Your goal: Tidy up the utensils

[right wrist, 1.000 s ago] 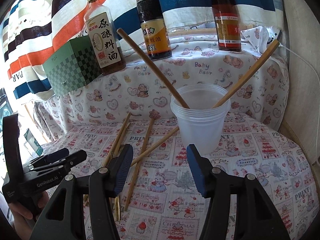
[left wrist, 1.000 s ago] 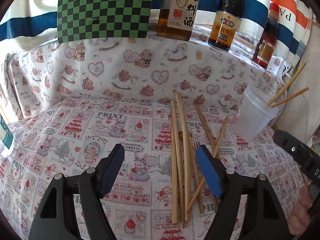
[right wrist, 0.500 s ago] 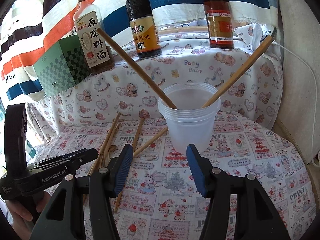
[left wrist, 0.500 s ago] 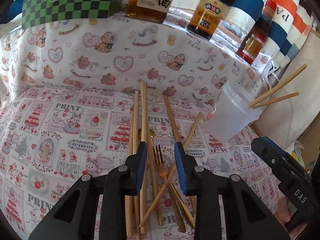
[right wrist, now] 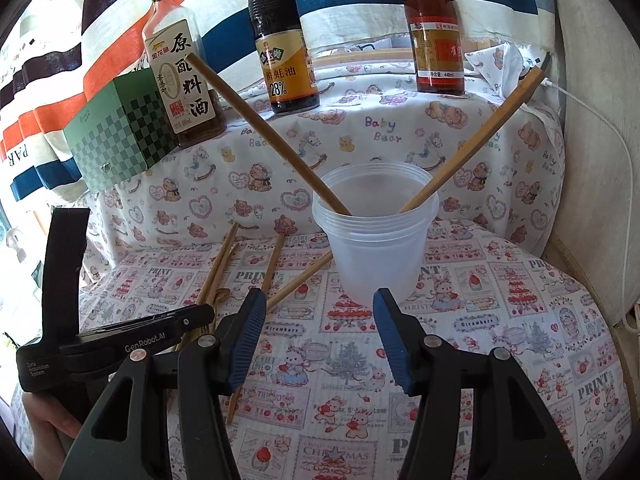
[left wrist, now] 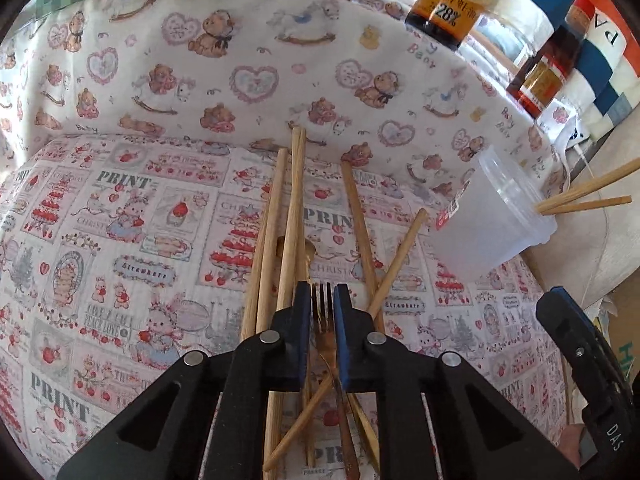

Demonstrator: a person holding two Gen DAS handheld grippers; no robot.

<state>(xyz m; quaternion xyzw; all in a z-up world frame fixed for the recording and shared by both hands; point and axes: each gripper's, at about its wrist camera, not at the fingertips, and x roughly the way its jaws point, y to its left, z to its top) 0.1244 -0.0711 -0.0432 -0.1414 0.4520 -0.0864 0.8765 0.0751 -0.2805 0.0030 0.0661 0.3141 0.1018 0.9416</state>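
Jaws of left gripper [left wrist: 322,300] just closing on fork [left wrist: 325,320], right gripper [right wrist: 319,312] released, marked "GenRobot.AI", bottle [right wrist: 285,68] reading "28%"

Both wrist views look down, sharing the cup [left wrist: 492,224] [right wrist: 376,240].

Three bottles [right wrist: 182,76], one cup [right wrist: 376,240], one fork [left wrist: 325,320].

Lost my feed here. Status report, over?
Left gripper jaws just closing around the fork. Right gripper open, empty, before the cup. Chopsticks crossed over the fork handle.
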